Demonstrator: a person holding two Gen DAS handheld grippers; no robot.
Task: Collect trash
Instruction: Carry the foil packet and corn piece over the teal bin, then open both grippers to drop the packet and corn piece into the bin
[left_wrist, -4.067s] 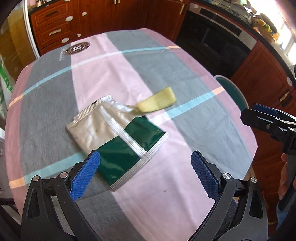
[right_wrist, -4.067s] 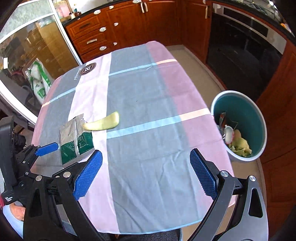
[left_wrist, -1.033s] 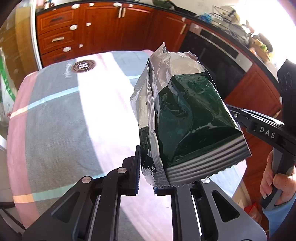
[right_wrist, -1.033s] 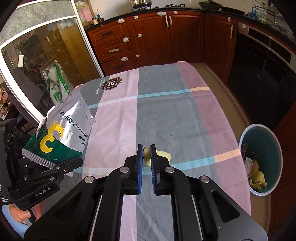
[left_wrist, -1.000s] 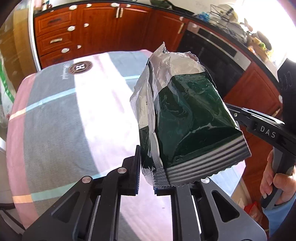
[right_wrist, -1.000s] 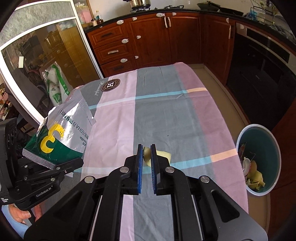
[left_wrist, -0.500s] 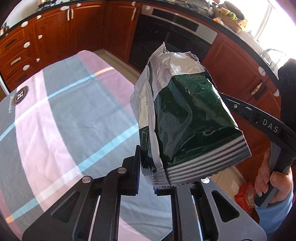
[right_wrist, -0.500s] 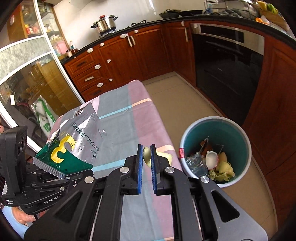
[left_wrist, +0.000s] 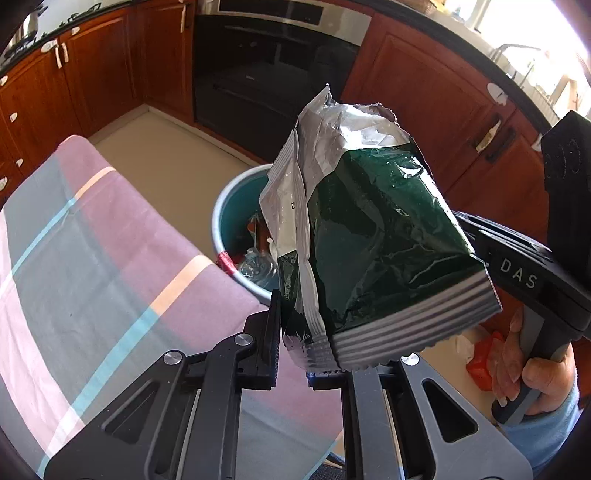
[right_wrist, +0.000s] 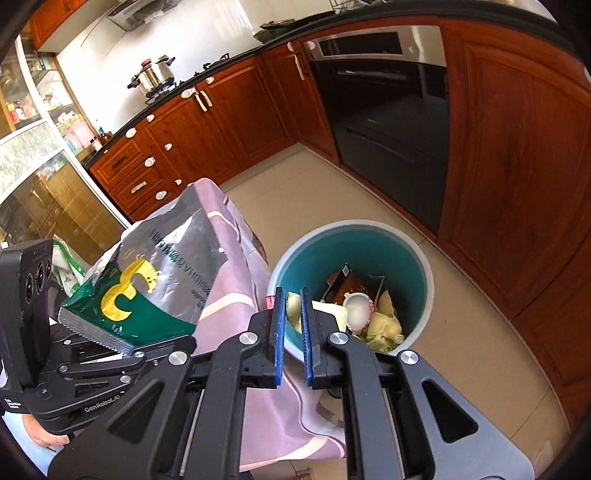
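Note:
My left gripper (left_wrist: 293, 332) is shut on the lower corner of a green and silver snack bag (left_wrist: 369, 236) and holds it upright in the air, over the table's right end. The bag also shows in the right wrist view (right_wrist: 155, 280), left of my right gripper. My right gripper (right_wrist: 293, 325) is shut on a pale yellow peel (right_wrist: 293, 308) and holds it over the near rim of the teal trash bin (right_wrist: 417, 266). The bin (left_wrist: 221, 206) stands on the floor beside the table and holds several scraps.
The table with its pink and grey cloth (left_wrist: 92, 266) ends just left of the bin. Brown kitchen cabinets (right_wrist: 236, 110) and a black oven (right_wrist: 388, 96) line the far wall. A red and white scrap (left_wrist: 484, 354) lies on the tiled floor.
Both grippers have swung right, off the table top and toward the bin. The bin is now closer, right under the peel and behind the bag. Both grips are unchanged.

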